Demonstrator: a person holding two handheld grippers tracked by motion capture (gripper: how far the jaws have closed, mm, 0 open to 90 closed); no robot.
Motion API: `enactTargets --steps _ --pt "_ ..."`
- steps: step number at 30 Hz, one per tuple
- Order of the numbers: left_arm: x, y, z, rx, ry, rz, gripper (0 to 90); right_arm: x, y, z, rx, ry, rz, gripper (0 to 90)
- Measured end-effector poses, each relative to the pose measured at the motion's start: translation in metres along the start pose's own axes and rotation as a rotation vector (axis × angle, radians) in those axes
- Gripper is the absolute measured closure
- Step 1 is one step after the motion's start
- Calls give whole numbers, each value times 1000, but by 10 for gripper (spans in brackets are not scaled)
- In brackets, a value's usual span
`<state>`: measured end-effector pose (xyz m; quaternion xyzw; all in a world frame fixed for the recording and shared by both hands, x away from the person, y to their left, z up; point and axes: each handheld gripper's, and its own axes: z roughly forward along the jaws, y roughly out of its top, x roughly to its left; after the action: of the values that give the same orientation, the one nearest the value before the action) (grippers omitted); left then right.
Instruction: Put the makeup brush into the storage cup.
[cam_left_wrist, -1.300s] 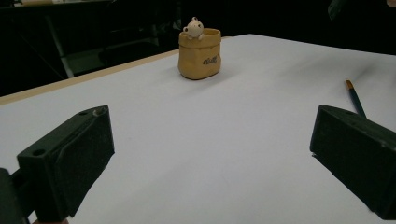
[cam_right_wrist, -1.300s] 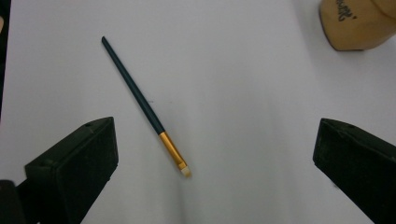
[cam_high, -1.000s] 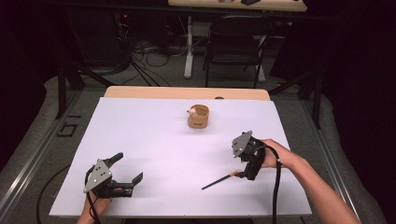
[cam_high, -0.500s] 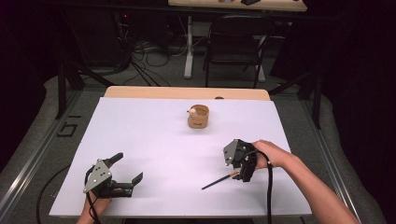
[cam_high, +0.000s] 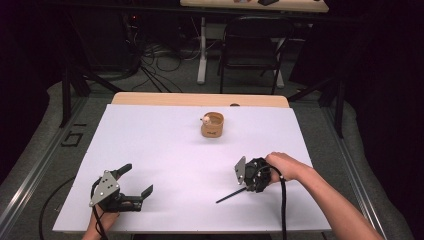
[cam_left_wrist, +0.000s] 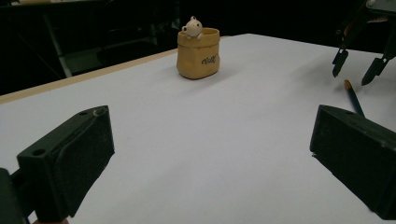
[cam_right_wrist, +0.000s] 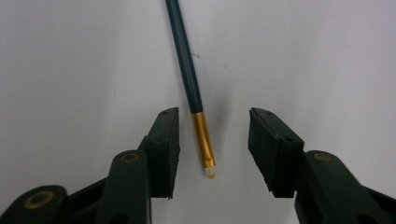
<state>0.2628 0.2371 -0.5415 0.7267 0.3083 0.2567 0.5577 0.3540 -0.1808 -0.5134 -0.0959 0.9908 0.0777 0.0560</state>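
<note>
At the near edge of the counter (cam_high: 165, 150) my left tool (cam_high: 131, 185) rests with its jaws spread wide, nothing between them. A little farther in, on the right, my right tool (cam_high: 244, 188) points down over the pencil (cam_right_wrist: 189, 86) — its jaws have just been closing, and the gold ferrule and pale eraser tip lie between them, the pads not yet touching. The dark shaft runs away across the white sheet. Well beyond stands a tan pot (cam_high: 212, 125) with a small bear figure (cam_left_wrist: 192, 26) on its rim.
</note>
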Motion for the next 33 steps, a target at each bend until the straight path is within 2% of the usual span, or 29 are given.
enactTargets --steps 4,6,7,9,10,11,12,15,18,20,22,23,24,27,30,33 --pt "0 0 0 -1 -1 0 0 -1 0 1 7 7 -22 640" --pt "0 0 0 0 1 0 0 -1 1 0 37 14 -32 666" --pt "0 0 0 0 1 0 0 -2 2 0 46 33 -37 678" --pt "0 0 0 0 1 1 0 -1 3 2 51 19 -47 694" --pt "0 0 0 0 1 1 0 -2 3 5 35 20 -60 712" --pt "0 0 0 0 1 0 0 -2 3 5 35 20 -60 712" --pt "0 0 0 0 -1 2 0 -2 5 4 66 47 -63 728" --pt "0 0 0 0 -1 2 0 -1 5 8 57 25 -68 742" --pt "0 0 0 0 -2 1 0 -1 5 10 57 27 -86 764" --pt "0 0 0 0 -2 0 0 -2 6 10 80 46 -89 782" --pt "0 0 0 -1 -2 1 0 -1 5 11 77 40 -74 786" --pt "0 0 0 -1 -2 1 0 -3 7 9 113 41 -107 792" --pt "0 0 0 -1 -2 1 0 -2 6 12 76 36 -99 797" --pt "0 0 0 -1 -2 0 0 -1 7 13 82 39 -99 811" --pt "1 0 0 0 -1 1 0 -2 8 12 111 51 -112 830" --pt "0 0 0 2 -1 2 0 -2 8 13 112 52 -113 833"
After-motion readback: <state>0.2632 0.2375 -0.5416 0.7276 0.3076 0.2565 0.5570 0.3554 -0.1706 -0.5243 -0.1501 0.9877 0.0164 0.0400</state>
